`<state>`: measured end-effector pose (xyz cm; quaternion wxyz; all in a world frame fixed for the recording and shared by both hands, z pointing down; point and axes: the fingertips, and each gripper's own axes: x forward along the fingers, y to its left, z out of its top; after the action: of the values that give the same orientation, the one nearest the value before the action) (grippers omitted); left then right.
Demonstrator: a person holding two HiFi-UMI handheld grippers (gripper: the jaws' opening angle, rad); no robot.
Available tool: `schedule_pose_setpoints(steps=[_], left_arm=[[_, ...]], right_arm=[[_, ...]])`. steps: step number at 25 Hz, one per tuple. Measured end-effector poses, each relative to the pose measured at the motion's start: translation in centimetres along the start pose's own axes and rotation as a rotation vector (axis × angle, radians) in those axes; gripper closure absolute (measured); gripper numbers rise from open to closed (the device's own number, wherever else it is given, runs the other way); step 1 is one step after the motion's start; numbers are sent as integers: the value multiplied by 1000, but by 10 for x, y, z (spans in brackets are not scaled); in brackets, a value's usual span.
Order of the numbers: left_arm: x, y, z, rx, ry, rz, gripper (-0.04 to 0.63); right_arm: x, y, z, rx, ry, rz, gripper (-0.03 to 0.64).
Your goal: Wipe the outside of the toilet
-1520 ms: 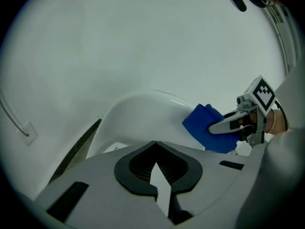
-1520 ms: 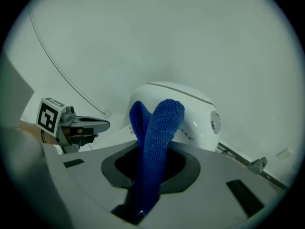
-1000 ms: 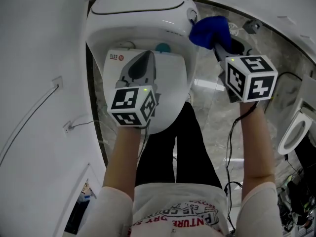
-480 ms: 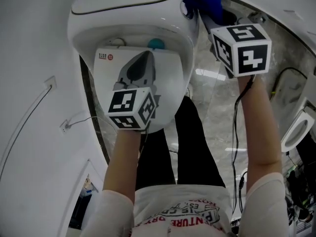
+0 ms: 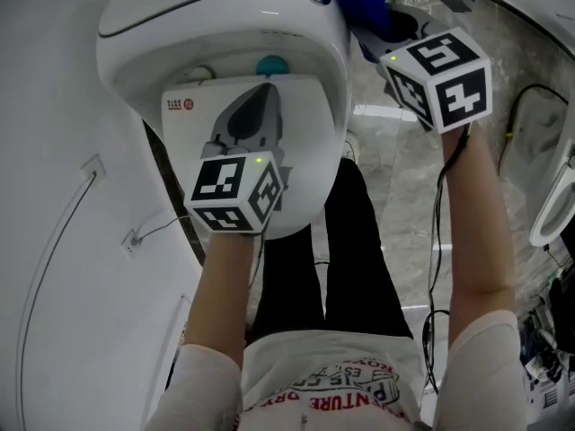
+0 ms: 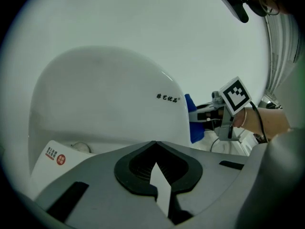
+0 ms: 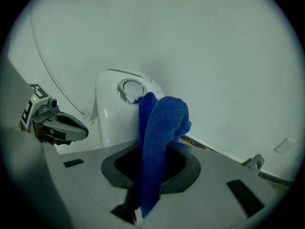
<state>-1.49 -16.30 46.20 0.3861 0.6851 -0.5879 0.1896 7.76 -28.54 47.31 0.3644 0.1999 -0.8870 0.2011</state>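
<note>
The right gripper (image 7: 151,149) grips a blue cloth (image 7: 161,128) against the toilet (image 5: 216,16) side, while the left gripper (image 6: 153,144), clenched empty, hangs over the lid (image 5: 301,164), whose red label (image 5: 180,104) is unreadable.

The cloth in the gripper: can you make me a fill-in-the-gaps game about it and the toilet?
The right gripper is shut on a fluffy cloth whose colour is ____.
The cloth touches the glossy white toilet beside its round silver ____.
The left gripper is above the toilet's closed white lid, and its shut jaws hold ____.
Missing words: blue; button; nothing.
</note>
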Motion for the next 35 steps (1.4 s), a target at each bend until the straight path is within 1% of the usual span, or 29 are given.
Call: schedule_pose_setpoints(steps=[3, 7, 13, 16, 25, 28, 32, 35], left_arm=[[3, -6, -4, 30, 22, -36, 589], [8, -14, -9, 59, 36, -77, 589], [6, -29, -29, 98, 71, -136, 589], [4, -38, -41, 120, 86, -169, 589], [-9, -55, -79, 220, 143, -267, 589], [-11, -55, -88, 251, 157, -279, 589], [-14, -58, -100, 260, 169, -283, 589], [-19, -68, -109, 280, 162, -299, 589]], right_arm=[[1, 10, -30, 48, 34, -21, 540], [6, 23, -68, 97, 71, -13, 540], [10, 47, -116, 82, 120, 9, 541], [8, 59, -136, 102, 128, 19, 541], [9, 107, -201, 150, 179, 27, 540], [11, 117, -217, 164, 184, 13, 541], [9, 132, -239, 182, 201, 26, 541], [8, 144, -254, 208, 193, 24, 541]])
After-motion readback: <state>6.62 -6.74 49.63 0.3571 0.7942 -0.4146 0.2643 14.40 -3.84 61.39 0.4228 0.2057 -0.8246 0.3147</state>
